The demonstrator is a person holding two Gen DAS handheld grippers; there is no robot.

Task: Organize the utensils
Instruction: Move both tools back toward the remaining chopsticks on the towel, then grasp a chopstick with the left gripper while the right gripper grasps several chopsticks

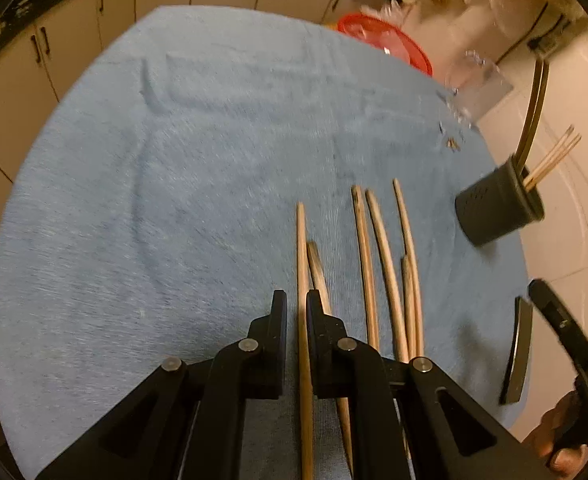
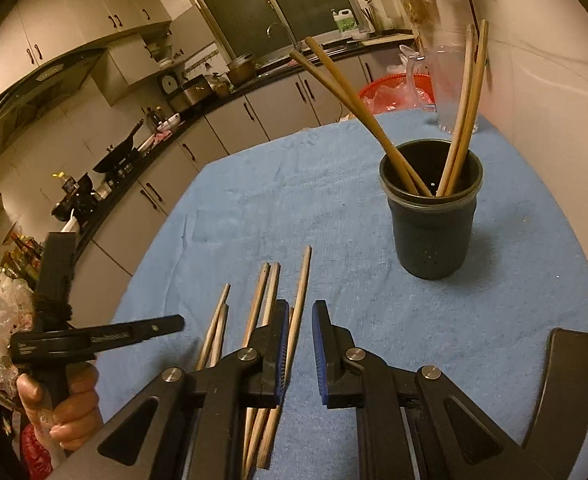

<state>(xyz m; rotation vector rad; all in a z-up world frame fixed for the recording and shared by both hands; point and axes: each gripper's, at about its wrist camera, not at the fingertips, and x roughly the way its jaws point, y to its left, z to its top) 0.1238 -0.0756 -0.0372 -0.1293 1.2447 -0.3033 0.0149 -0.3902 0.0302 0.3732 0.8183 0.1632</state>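
Several wooden chopsticks (image 1: 386, 272) (image 2: 261, 300) lie side by side on the blue cloth (image 1: 173, 200) (image 2: 334, 208). My left gripper (image 1: 297, 296) hangs low over them, shut and holding nothing. One chopstick shows on the cloth through the thin slit between its jaws. In the right wrist view the left gripper (image 2: 173, 324) sits at the left, empty. My right gripper (image 2: 300, 306) is shut with only a narrow gap, bare cloth behind it, and a chopstick passes under its left finger. A black holder (image 1: 498, 208) (image 2: 434, 232) stands upright with several chopsticks (image 2: 358, 96) in it.
A clear glass pitcher (image 2: 446, 92) (image 1: 478, 88) and a red basket (image 2: 390, 92) (image 1: 390, 44) stand at the table's far edge. Kitchen cabinets and a cluttered counter run behind and to the left. A hand (image 2: 73, 408) grips the left tool's handle.
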